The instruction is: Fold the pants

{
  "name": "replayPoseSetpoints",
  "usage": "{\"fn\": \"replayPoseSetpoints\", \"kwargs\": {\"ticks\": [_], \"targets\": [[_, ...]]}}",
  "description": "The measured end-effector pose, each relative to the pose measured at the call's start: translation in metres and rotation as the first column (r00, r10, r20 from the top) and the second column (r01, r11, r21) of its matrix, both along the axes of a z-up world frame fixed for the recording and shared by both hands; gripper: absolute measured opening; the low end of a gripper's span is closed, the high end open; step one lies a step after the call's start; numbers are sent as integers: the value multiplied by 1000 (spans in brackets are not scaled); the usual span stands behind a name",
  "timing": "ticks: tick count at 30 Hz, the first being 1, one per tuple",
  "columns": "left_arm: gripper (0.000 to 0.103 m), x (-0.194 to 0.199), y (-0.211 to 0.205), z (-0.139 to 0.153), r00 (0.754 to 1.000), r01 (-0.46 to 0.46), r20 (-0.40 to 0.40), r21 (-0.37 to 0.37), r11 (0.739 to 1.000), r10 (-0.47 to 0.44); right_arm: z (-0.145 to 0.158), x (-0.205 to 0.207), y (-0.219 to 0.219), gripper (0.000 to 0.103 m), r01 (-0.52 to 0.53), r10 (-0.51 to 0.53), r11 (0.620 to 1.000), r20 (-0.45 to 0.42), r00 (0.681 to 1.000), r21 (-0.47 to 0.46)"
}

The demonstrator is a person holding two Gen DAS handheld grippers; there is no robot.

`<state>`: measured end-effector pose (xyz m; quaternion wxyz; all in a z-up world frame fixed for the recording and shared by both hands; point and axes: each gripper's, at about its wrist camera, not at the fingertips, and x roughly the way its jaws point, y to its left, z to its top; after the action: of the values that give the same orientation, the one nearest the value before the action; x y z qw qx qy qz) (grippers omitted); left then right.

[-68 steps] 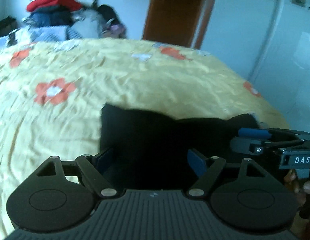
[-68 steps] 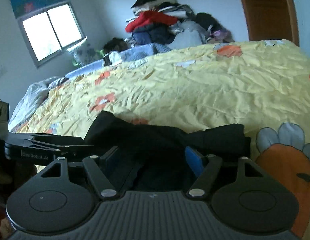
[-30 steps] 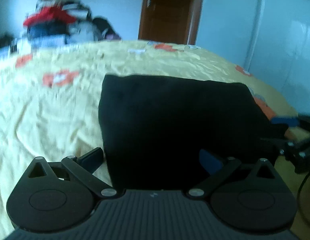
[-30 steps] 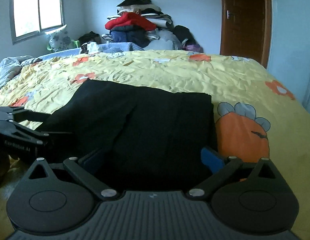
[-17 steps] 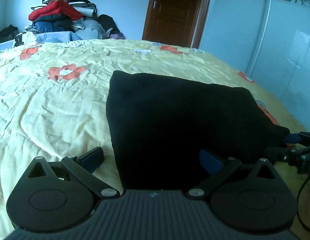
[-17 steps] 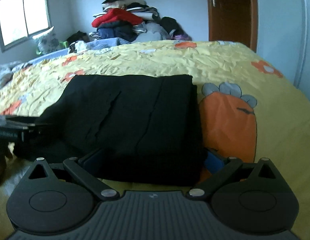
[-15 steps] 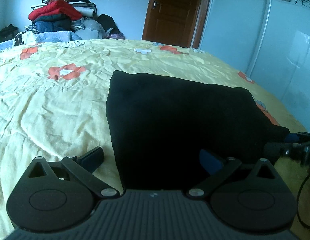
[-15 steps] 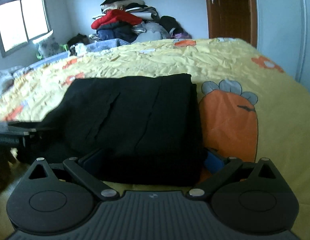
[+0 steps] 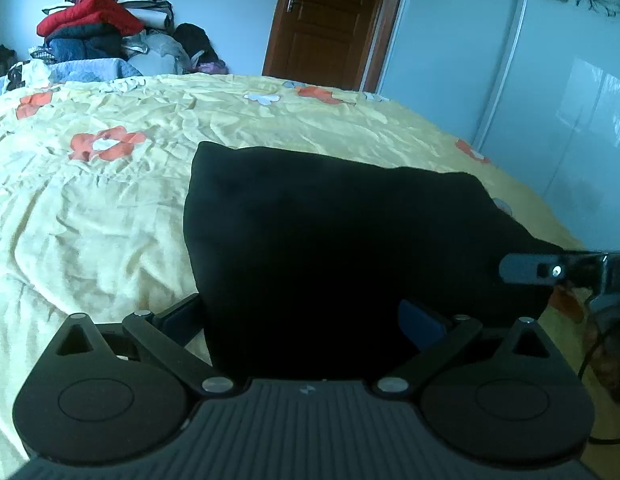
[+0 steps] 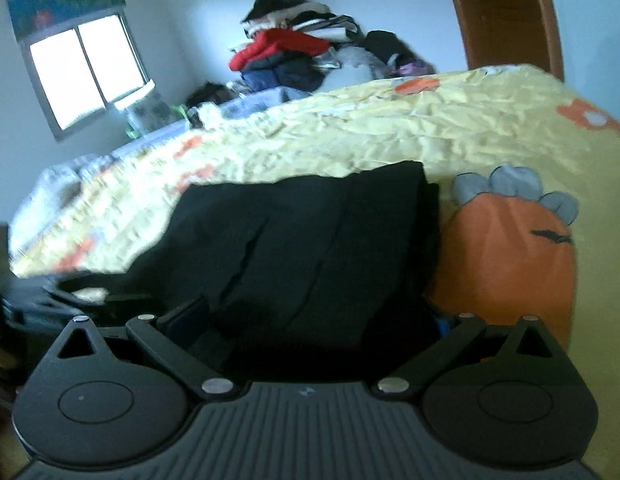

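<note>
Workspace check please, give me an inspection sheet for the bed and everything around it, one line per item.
Surface: yellow bedspread, wrinkled, with orange flower prints and a large orange print beside the pants.
Job's things: black pants lying folded in a flat rectangle near the bed's front edge.
Clutter: clothes pile heaped at the far side of the bed.
Grippers: left gripper open, fingers either side of the pants' near edge; right gripper open, also at the near edge, view blurred.
Cables: dark cable hanging at the right edge of the left wrist view.
Surroundings: brown door, window, white wardrobe panels.
</note>
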<state>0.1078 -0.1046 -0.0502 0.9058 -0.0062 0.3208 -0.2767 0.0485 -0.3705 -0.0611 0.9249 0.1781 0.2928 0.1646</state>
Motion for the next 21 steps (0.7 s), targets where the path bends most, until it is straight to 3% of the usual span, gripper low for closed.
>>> {"fn": "replayPoseSetpoints", "kwargs": {"ticks": [5, 7, 9, 12, 13, 14, 16, 18, 21], "targets": [[102, 16, 10, -1, 1000, -11, -18, -85, 996, 9, -6, 14, -26, 103, -28, 31, 982, -10, 999, 189], [103, 24, 14, -1, 999, -20, -36, -134, 991, 15, -5, 19, -24, 103, -47, 52, 983, -18, 998, 179], [102, 27, 7, 1, 999, -8, -37, -93, 996, 4, -1, 23, -15, 103, -67, 71, 988, -29, 997, 137], [99, 19, -11, 3, 1000, 30, -10, 24, 999, -30, 1, 28, -8, 79, -69, 75, 991, -46, 996, 111], [99, 17, -11, 3, 999, 35, -10, 19, 999, -35, 1, 29, -8, 55, -50, 56, 994, -55, 997, 101], [91, 16, -9, 3, 999, 34, -8, 1, 999, -34, -1, 29, -10, 47, -38, 45, 994, -63, 997, 105], [74, 16, -3, 3, 1000, 15, 0, -17, 1000, -15, -4, 28, -14, 44, -30, 39, 991, -65, 997, 130], [46, 18, 5, 4, 1000, -19, -2, -39, 999, 19, -3, 27, -13, 41, -21, 29, 992, -65, 997, 123], [32, 21, 13, 7, 1000, -30, -4, -80, 996, 30, 2, 26, -7, 35, -9, 16, 993, -59, 998, 116]]}}
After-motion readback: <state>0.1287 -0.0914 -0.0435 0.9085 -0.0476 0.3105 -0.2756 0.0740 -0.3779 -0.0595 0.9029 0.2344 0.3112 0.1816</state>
